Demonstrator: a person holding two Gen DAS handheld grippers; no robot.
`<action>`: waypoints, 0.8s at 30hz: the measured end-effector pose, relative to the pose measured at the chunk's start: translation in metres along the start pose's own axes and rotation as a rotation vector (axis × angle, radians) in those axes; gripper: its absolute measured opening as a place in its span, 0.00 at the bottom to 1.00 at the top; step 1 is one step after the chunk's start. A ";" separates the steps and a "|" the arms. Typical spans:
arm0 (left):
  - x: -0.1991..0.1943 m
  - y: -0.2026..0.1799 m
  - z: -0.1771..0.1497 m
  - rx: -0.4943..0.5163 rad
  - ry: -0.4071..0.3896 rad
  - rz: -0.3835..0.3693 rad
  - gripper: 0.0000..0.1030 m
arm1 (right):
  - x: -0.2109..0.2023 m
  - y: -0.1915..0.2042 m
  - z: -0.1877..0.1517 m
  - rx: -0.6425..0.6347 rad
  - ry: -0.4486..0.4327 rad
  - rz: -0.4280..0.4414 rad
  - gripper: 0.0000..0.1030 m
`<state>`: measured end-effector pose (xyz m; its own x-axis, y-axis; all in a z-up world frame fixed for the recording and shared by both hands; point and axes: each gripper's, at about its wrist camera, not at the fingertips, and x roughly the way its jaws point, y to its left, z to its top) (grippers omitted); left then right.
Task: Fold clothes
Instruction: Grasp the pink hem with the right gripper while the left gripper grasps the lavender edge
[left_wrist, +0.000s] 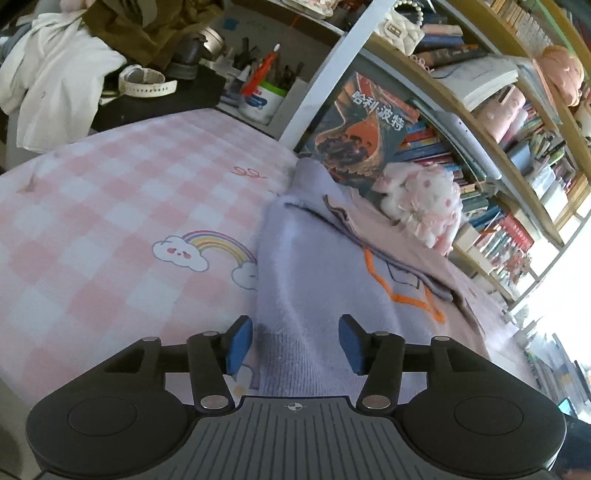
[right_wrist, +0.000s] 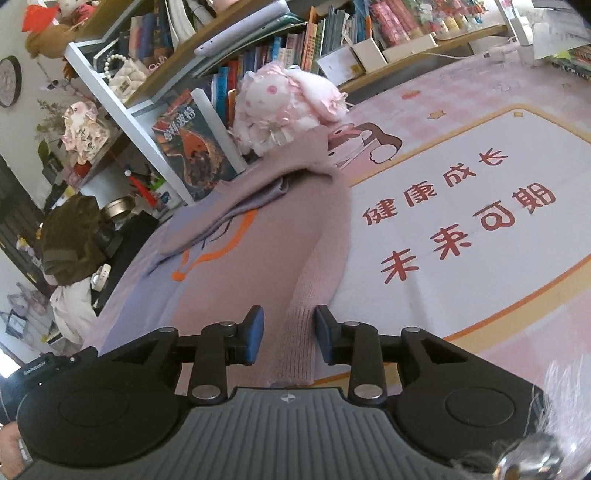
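Surface: pink checked sheet (left_wrist: 110, 192) with rainbow print.
On it: lilac-pink sweater (left_wrist: 317, 280), plush toy (left_wrist: 424, 199).

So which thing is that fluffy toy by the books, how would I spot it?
Find the bookshelf along the bed's far edge. At its foot, just past the sweater, sits the plush toy, beside a dark book propped upright. Unlike the hard books around it, it is soft, white and pink-spotted with frilly bows.

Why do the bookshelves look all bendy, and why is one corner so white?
Left wrist view: the fisheye lens curves the bookshelf, and bright light washes out the lower right edge. Right wrist view: the shelves bend too, and something fuzzy is blurred close to the lens.
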<state>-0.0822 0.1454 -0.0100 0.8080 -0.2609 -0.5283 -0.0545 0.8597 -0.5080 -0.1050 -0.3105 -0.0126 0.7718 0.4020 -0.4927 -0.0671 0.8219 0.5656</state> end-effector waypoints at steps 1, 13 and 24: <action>0.000 0.000 0.000 -0.006 0.004 -0.009 0.51 | 0.000 0.000 0.000 0.000 0.001 0.002 0.29; 0.004 0.003 -0.001 -0.046 0.009 -0.046 0.49 | 0.006 -0.002 -0.001 0.054 0.039 0.094 0.29; 0.020 0.000 0.005 -0.029 0.017 -0.055 0.36 | 0.022 -0.020 0.021 0.208 -0.015 0.080 0.29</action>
<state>-0.0635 0.1422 -0.0167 0.8004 -0.3145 -0.5103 -0.0278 0.8309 -0.5557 -0.0735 -0.3267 -0.0213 0.7790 0.4548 -0.4317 0.0026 0.6861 0.7275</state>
